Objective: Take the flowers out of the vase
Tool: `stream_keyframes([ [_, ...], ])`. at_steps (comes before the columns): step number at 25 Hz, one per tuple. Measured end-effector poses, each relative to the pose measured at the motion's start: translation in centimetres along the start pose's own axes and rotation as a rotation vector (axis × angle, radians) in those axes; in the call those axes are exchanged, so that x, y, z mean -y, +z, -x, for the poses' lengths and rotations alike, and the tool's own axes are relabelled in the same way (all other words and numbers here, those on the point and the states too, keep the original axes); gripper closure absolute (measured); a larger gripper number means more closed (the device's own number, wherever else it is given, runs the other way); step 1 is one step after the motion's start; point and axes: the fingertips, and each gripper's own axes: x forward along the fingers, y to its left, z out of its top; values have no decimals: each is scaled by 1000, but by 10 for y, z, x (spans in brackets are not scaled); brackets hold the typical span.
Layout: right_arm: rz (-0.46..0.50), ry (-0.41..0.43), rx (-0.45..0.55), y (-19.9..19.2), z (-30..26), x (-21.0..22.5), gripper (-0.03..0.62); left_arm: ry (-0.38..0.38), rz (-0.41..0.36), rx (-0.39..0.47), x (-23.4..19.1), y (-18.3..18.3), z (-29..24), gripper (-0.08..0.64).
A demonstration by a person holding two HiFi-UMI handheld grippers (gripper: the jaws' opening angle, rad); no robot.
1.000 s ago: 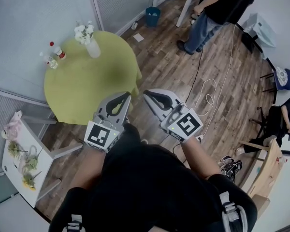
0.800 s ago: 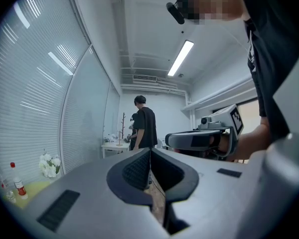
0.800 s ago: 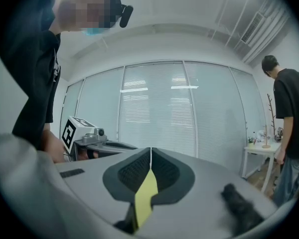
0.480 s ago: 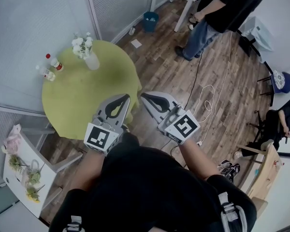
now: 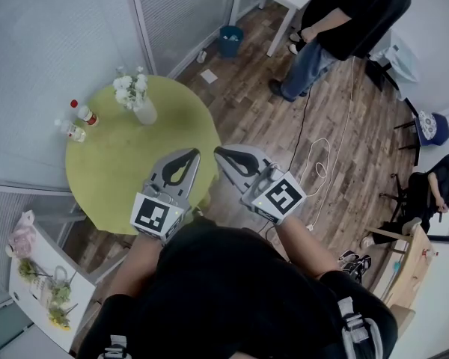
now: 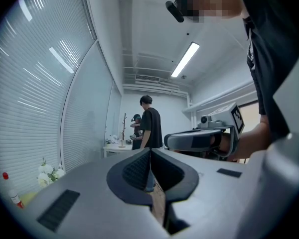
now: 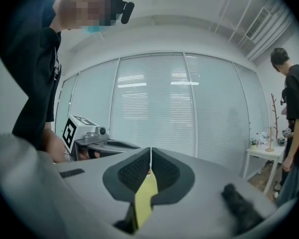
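Approach is the step we judge to be in hand. The white flowers [image 5: 131, 90] sit upright in their pale vase [image 5: 145, 113] on the far side of the round green table [image 5: 127, 174], near two small bottles [image 5: 78, 120] and well apart from both grippers. Our left gripper [image 5: 185, 158] has its jaws pressed together with nothing between them. Our right gripper [image 5: 226, 155] is likewise closed and empty. Both hang over the table's near edge. Next we need to carry one gripper across, part its jaws, and close them on the stems just above the vase's mouth. The stems are too small to make out here, so the other gripper may have to steady the vase.
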Motion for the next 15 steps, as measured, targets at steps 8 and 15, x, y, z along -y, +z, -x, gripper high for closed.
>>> stream_keyframes([
  [8, 1, -1, -10, 0, -31, 12, 572, 0, 0, 7, -35, 3, -5, 546],
  [15, -4, 27, -11, -3, -44, 20, 572, 35, 5, 4, -53, 1, -9, 546],
])
